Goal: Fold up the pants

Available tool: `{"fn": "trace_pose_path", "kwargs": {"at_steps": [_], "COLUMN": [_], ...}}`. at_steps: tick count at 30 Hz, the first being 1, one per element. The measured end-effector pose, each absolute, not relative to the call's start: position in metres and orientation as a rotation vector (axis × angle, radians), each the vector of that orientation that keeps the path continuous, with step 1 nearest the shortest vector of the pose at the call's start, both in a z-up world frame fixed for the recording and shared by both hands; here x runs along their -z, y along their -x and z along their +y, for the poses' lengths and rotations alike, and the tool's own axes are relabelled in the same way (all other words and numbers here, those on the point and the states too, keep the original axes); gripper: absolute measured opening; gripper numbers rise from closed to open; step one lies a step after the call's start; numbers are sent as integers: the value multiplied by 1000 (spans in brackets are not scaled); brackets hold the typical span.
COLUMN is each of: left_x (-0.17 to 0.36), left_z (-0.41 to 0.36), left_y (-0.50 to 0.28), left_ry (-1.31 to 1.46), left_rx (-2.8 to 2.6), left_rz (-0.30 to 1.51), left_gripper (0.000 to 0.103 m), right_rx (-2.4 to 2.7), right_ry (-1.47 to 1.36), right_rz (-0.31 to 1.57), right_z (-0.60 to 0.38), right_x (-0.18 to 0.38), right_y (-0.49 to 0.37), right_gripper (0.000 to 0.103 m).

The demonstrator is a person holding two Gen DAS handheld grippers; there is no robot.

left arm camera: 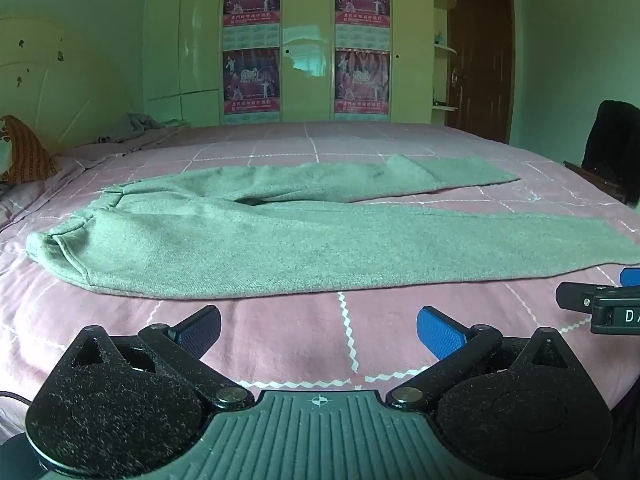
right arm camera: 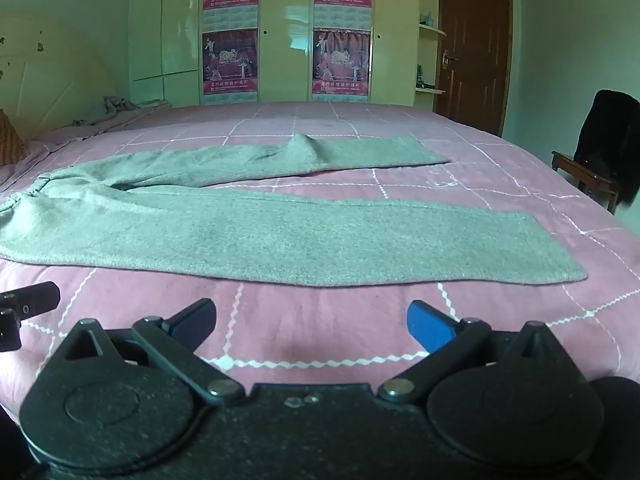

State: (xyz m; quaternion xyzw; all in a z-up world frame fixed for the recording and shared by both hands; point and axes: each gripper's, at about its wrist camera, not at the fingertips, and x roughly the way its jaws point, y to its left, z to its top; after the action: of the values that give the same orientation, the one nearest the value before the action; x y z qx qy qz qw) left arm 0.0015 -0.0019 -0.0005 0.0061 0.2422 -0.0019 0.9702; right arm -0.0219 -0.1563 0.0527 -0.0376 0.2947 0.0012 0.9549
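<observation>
The bed [left arm camera: 280, 344], covered by a pink checked sheet, fills the scene. The pants [left arm camera: 248, 240] lie flat across its middle, waistband at the left, both legs running to the right; the far leg [right arm camera: 320, 156] angles away from the near leg [right arm camera: 360, 240], leaving a wedge of sheet between them. A small raised crease shows on the far leg.

The fabric appears to be a soft, thick knit: light, limp and non-slippery. Expect it to drape and sag when lifted and to cling to the sheet rather than slide.

Recommended holds: the waistband edge [left arm camera: 60, 248] at the left and the near cuff [right arm camera: 560, 248] at the right, pinching both layers.

The left gripper [left arm camera: 318, 328] and right gripper [right arm camera: 312, 320] hover over the near sheet, jaws spread fully apart, holding nothing, short of the pants.
</observation>
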Motion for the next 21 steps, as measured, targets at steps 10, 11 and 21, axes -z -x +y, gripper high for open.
{"fn": "trace_pose_path", "kwargs": {"at_steps": [10,11,21], "left_x": [1,1,1], "left_z": [-2,-2,-2], "left_y": [-1,-1,-1], "left_ry": [-15,-16,-14], "left_rx": [6,5,5], "left_rz": [486,486,485], "left_gripper": [103,103,103], "right_rx": [1,0,3], "right_ry": [74,75,78], "right_rz": [598,598,594], "right_z": [-156,-156,-156], "right_x": [-54,-54,-54], "right_y": [20,20,21], "right_gripper": [102,102,102]}}
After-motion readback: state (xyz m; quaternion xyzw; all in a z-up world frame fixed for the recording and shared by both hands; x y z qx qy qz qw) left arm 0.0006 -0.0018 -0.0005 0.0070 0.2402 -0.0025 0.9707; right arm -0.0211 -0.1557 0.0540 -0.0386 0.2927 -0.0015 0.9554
